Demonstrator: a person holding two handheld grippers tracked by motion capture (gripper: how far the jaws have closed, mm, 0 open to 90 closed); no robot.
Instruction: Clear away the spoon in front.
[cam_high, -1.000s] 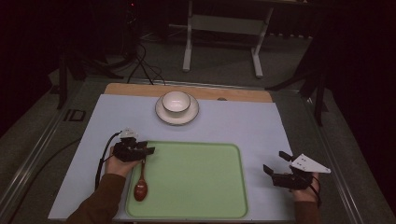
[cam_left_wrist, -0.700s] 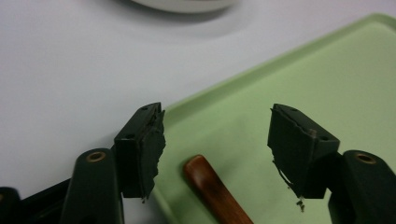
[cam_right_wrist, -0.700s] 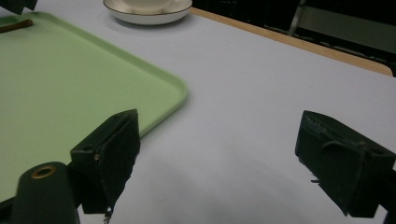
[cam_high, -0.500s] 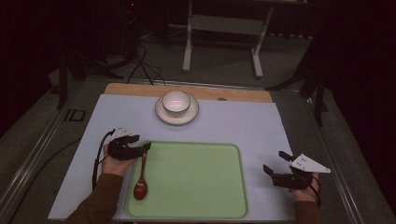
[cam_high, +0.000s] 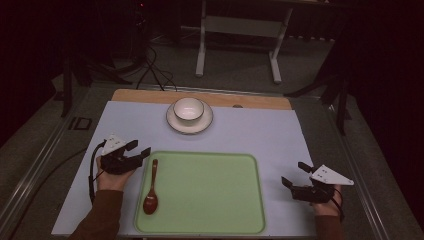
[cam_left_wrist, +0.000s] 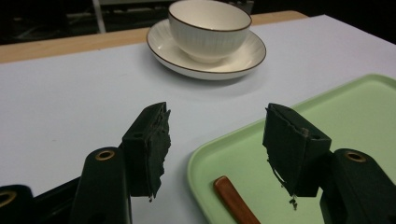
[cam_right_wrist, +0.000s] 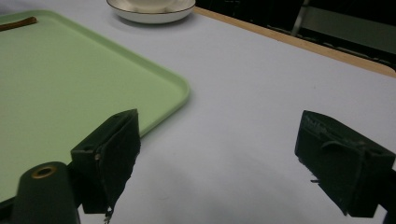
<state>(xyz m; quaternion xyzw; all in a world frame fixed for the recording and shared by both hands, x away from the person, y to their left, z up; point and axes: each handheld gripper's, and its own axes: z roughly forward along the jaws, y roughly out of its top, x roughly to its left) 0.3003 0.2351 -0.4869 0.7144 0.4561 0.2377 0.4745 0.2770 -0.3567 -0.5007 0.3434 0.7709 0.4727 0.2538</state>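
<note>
1. A green tray (cam_high: 210, 195) held a wooden spoon (cam_high: 151, 190) at its left edge; an empty bowl (cam_high: 188, 109) sat on a saucer (cam_high: 176, 123) beyond.
2. Left gripper (cam_high: 139, 149), jaws apart, hovered beside the spoon handle.
3. Right gripper (cam_high: 295, 174), jaws apart, lay right of the tray.
4. The high view showed the spoon's bowl; the left gripper view showed its handle tip (cam_left_wrist: 233, 198).
</note>
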